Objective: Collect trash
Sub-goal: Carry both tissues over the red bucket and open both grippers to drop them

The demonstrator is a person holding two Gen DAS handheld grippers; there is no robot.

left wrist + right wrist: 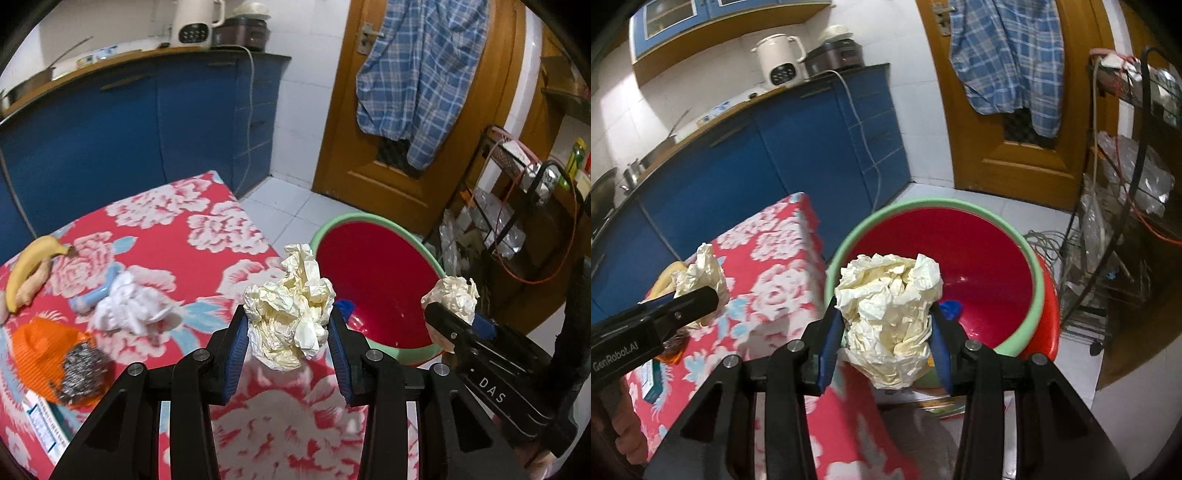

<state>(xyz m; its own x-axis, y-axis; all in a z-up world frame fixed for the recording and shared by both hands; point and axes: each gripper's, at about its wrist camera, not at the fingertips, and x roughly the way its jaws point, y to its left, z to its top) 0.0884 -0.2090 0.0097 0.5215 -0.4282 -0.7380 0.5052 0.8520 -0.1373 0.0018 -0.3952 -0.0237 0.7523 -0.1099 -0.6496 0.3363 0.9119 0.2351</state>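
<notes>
— How many paper wads are up, and where?

— Two. The first paper wad (291, 310), cream and crumpled, is pinched between the blue pads of the left tongs (288, 332) above the table's (221, 236) right edge. The second paper wad (890, 317) is clamped the same way in the right tongs (888, 339), in front of the near rim of the bin (982, 266).

— One bin?

— One — red inside with a green rim, standing on the floor just beside the table's right edge. Something small and blue lies inside it near the rim.

— What's left on the table?

— On the red floral cloth toward the left edge: one banana (27, 266), one pale blue handled thing (96, 291), one white crumpled rag (129, 306), one orange mesh piece (44, 347) with one steel scourer (83, 373) on top of it, touching.

— And beyond?

— Blue cabinets, one white kettle (194, 22) on the counter, and one plaid shirt (421, 74) hanging on the wooden door.
</notes>
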